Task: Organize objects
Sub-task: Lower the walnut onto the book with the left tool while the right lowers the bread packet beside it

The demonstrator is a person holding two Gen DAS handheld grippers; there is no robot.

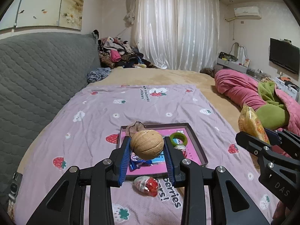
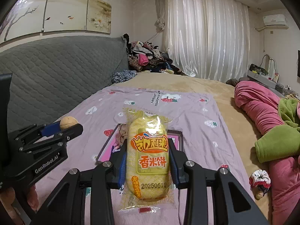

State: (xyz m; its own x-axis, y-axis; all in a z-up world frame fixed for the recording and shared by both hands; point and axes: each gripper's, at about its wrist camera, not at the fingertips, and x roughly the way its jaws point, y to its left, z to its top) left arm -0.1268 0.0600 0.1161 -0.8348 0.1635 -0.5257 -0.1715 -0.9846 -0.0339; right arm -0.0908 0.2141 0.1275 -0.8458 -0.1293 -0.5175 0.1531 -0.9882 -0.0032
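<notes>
My left gripper (image 1: pixel 147 150) is shut on a tan walnut (image 1: pixel 146 144) and holds it above the pink tray (image 1: pixel 195 136) on the bed. My right gripper (image 2: pixel 148 161) is shut on a yellow rice-cracker packet (image 2: pixel 148 155), also held above the tray (image 2: pixel 178 136). In the left wrist view the right gripper (image 1: pixel 270 140) with the packet (image 1: pixel 251 123) is at the right. In the right wrist view the left gripper (image 2: pixel 61 129) with the walnut (image 2: pixel 67 122) is at the left. The tray holds a green ring (image 1: pixel 179 138), a blue wrapper (image 1: pixel 137 164) and a beige hair tie (image 1: pixel 136 127).
A red-and-clear wrapped sweet (image 1: pixel 147 185) lies on the purple strawberry sheet (image 1: pixel 90 123) just before the tray. A grey quilted headboard (image 1: pixel 37 75) is at left. Pink and green blankets (image 2: pixel 271 123) lie at right, with a red-white scrunchie (image 2: pixel 260 178). Clothes (image 1: pixel 118 54) are piled at the back.
</notes>
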